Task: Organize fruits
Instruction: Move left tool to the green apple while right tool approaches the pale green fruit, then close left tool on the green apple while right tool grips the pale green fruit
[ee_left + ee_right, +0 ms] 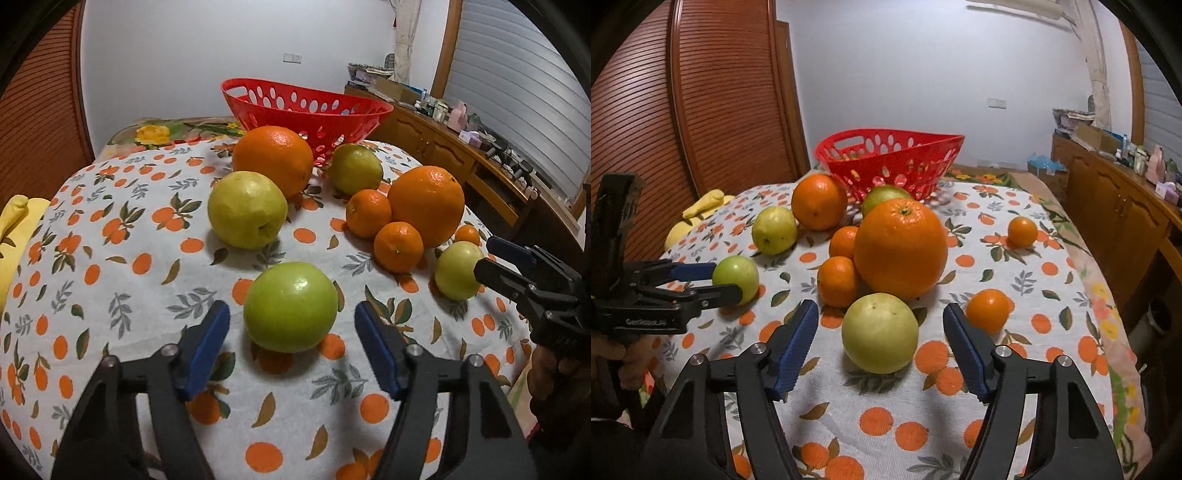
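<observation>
While no fruit has reached the red basket (306, 107) at the far edge of the tabletop (110, 295), both grippers straddle targets near the front edge. The left gripper (291, 325) stands released around a green apple (291, 306), pads either side and clear of the skin. The right gripper (881, 332) likewise brackets a pale apple (880, 332) without gripping it, close against a big orange (900, 247) and small tangerines (837, 281). Risk lies in uneven closing: one pad landing first could roll the round fruit across the cloth, and the right fingers could nudge the tangerine (988, 310) beside them.
</observation>
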Available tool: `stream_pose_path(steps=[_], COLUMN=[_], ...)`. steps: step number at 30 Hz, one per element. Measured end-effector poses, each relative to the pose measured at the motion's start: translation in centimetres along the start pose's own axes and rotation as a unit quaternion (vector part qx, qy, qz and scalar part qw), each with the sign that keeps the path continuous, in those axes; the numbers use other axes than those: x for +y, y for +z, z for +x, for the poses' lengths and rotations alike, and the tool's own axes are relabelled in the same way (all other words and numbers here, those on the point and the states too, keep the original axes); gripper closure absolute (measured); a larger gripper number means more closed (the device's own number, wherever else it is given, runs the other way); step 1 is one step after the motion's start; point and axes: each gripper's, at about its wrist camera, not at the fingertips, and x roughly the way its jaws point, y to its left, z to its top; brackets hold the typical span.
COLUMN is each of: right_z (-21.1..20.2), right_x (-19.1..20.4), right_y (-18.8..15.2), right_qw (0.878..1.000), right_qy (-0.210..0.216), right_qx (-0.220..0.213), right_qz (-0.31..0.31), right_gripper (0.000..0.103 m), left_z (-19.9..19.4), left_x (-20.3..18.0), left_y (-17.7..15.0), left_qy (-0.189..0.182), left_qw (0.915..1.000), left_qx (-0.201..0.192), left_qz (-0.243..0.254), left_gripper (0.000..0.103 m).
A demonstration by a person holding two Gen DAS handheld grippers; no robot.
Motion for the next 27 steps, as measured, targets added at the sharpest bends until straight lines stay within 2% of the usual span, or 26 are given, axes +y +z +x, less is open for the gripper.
stream_pose_path(steps=[2,5,18,26,27], right_z=[0.2,0.5,2.4,3.5,3.7], right_x=[0.1,0.2,-0.1,0.2,0.2], right_y=[0.0,0.1,-0.3,-0.1,-0.1], right_qw=[1.0,1.0,0.999,0.997,0.997], right_qy=[0.002,0.002,0.001,-0.011,-0.009], right_qx=[0.005,0.009,0.051,0.073,0.076], right_qz=[-0.002,-0.008,-0.016,-0.019,-0.019], right_gripper=[0.035,0.035,0.036,0.046,0.051], left_z=[0.5,1.3,-0.5,-2.0,-2.0], left_x=[0.1,0.4,0.4,0.1,0.2], left_y=[0.2,0.3,0.3,0.5,0.5], left_qy=[0.0,-0.008,-0.015,-0.018,-0.018], left_qw=[1.0,0.9998,0.9998,0.9994,0.9994], left_qx=[0.003,0.016,-0.012,-0.029,-0.03], left_qz=[-0.001,-0.007,-0.007,-0.004,-0.004], left_gripper=[0.039,0.049,0.05,0.05,0.05])
